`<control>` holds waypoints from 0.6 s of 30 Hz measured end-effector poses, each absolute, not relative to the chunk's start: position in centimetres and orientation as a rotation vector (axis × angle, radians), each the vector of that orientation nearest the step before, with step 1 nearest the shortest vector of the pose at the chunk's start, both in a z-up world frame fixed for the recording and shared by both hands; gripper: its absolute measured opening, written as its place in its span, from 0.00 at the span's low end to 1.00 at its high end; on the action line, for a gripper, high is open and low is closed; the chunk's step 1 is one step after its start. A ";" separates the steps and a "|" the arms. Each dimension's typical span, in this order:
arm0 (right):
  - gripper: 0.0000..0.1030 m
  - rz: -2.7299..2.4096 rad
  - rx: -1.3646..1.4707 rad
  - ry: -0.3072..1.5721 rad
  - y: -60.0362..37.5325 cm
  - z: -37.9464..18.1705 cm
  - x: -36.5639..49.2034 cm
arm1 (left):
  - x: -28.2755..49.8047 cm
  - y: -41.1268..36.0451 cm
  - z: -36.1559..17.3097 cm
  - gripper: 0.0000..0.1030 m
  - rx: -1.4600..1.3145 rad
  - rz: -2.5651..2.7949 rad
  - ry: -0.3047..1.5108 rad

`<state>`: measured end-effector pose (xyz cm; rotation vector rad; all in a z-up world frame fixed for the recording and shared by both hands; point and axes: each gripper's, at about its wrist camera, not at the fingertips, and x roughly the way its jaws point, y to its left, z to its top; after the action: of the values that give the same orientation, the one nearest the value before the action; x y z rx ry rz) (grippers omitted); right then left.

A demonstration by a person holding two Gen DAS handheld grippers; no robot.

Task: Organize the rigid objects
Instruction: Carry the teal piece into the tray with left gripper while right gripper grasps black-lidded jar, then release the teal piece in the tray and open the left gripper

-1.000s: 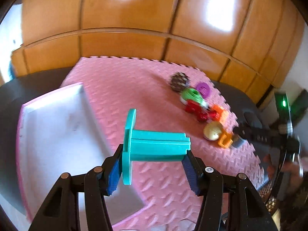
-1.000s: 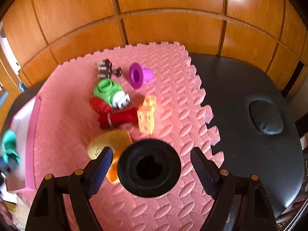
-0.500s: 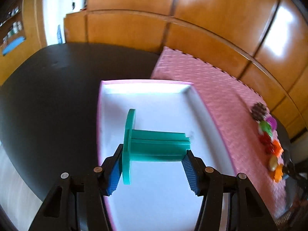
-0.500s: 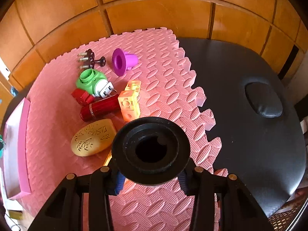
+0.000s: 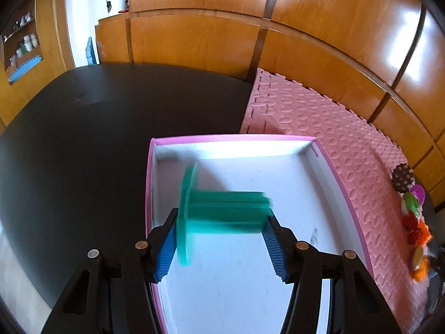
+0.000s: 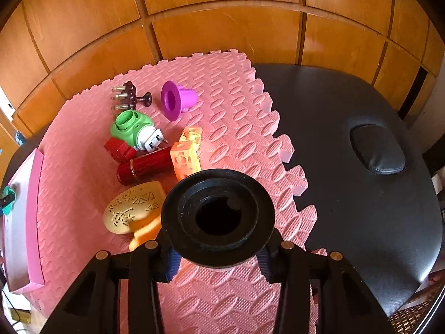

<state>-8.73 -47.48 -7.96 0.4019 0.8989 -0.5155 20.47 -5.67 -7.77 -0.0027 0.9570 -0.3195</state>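
My left gripper (image 5: 219,239) hangs over the pink-rimmed white box (image 5: 347,194) with a teal spool (image 5: 222,211) between its blue pads; the spool is blurred and the jaws look slightly spread around it. My right gripper (image 6: 218,253) is shut on a black round flanged ring (image 6: 218,217), held above the pink foam mat (image 6: 222,111). On the mat lie a gold oval piece (image 6: 130,211), a red cylinder (image 6: 141,165), orange cubes (image 6: 187,153), a green plug (image 6: 133,128), a purple cup (image 6: 176,103) and a brown pronged knob (image 6: 129,97).
The box stands on a black padded table (image 5: 83,139) at the mat's left edge; it also shows in the right wrist view (image 6: 30,194). Wooden wall panels (image 6: 222,14) run behind. A black cushion bump (image 6: 375,153) sits on the table at the right.
My left gripper has gone further over the box and its jaws have spread a little, so the teal spool is blurred in motion. My right gripper has lifted the black ring a bit.
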 end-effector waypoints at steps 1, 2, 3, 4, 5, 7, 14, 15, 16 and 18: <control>0.42 -0.516 0.394 0.896 -47.4 -7.9 -8.7 | 20.7 -5.7 -7.8 0.58 -0.005 -0.315 0.955; 0.42 -0.517 0.387 0.894 -47.3 -7.9 -8.7 | 20.8 -5.7 -7.7 0.61 -0.006 -0.310 0.951; 0.42 -0.519 0.380 0.895 -47.3 -7.9 -8.6 | 20.9 -5.7 -7.6 0.65 -0.004 -0.313 0.943; 0.42 -0.519 0.375 0.896 -47.2 -7.9 -8.6 | 20.8 -5.7 -7.5 0.69 0.002 -0.310 0.935; 0.42 -0.519 0.371 0.897 -47.2 -7.9 -8.6 | 20.6 -5.7 -7.3 0.76 0.012 -0.303 0.925; 0.42 -0.519 0.367 0.899 -47.2 -7.9 -8.5 | 19.9 -5.7 -7.1 0.79 0.028 -0.306 0.909; 0.42 -0.516 0.405 0.899 -47.5 -8.1 -8.8 | 16.1 -5.5 -6.7 0.87 0.079 -0.281 0.874; 0.42 -0.521 0.410 0.901 -47.6 -8.1 -8.8 | 15.4 -5.3 -6.7 0.87 0.070 -0.286 0.872; 0.42 -0.522 0.411 0.902 -47.6 -8.1 -8.8 | 14.8 -5.2 -6.6 0.87 0.058 -0.288 0.870; 0.42 -0.511 0.420 0.904 -47.6 -8.2 -8.8 | 13.6 -4.7 -6.6 0.87 0.035 -0.282 0.860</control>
<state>-8.82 -47.58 -8.17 0.4204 0.9043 -0.5109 13.61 -4.72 -6.58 0.0346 0.8601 -0.2825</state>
